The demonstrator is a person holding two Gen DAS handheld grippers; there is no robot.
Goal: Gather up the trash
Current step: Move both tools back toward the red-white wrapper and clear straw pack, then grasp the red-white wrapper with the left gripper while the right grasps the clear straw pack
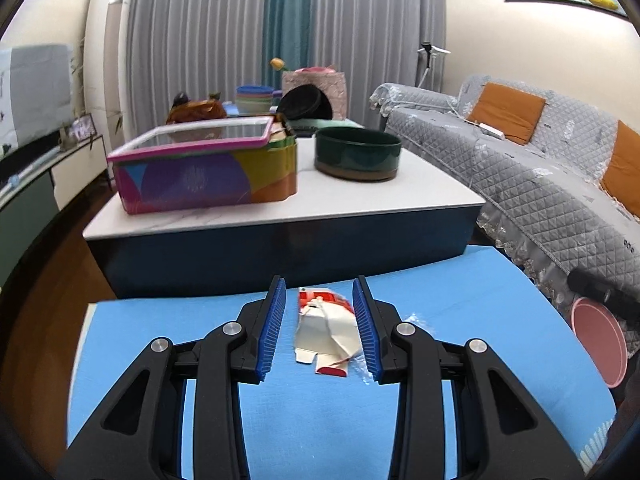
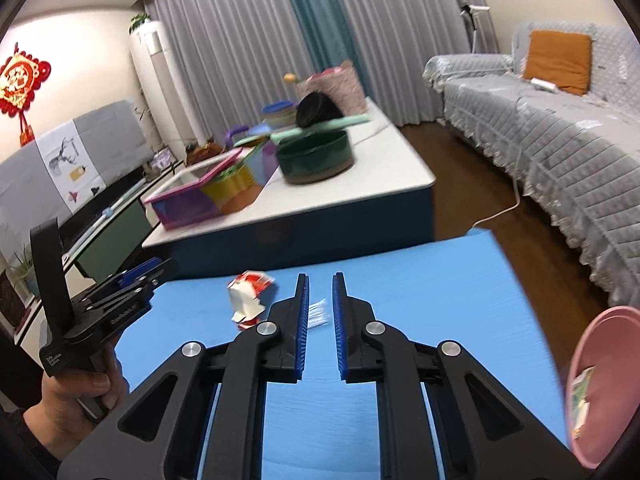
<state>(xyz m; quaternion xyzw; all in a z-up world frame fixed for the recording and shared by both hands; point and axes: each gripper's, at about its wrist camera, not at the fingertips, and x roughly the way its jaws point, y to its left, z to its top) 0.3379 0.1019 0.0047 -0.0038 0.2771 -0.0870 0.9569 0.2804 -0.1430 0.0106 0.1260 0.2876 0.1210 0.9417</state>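
Observation:
A crumpled red-and-white carton [image 1: 326,332] [image 2: 248,300] lies on the blue mat [image 1: 160,340] [image 2: 420,280]. My left gripper [image 1: 320,284] [image 2: 156,272] is open, its blue pads on either side of the carton, with a gap on the left side. Just right of the carton a clear plastic wrapper [image 1: 412,320] [image 2: 318,314] rests on the mat. My right gripper [image 2: 320,278] hangs above the mat with only a narrow gap between its pads and nothing gripped; the wrapper shows through that gap. A pink bin [image 1: 600,340] [image 2: 600,392] stands at the mat's right edge.
A scrap of paper [image 2: 580,404] sits in the bin. Beyond the mat is a low white-topped table [image 1: 400,200] with a colourful box [image 1: 208,172] and a dark green bowl [image 1: 358,154]. A grey sofa [image 1: 560,200] lines the right side. A hand [image 2: 80,392] holds the left gripper.

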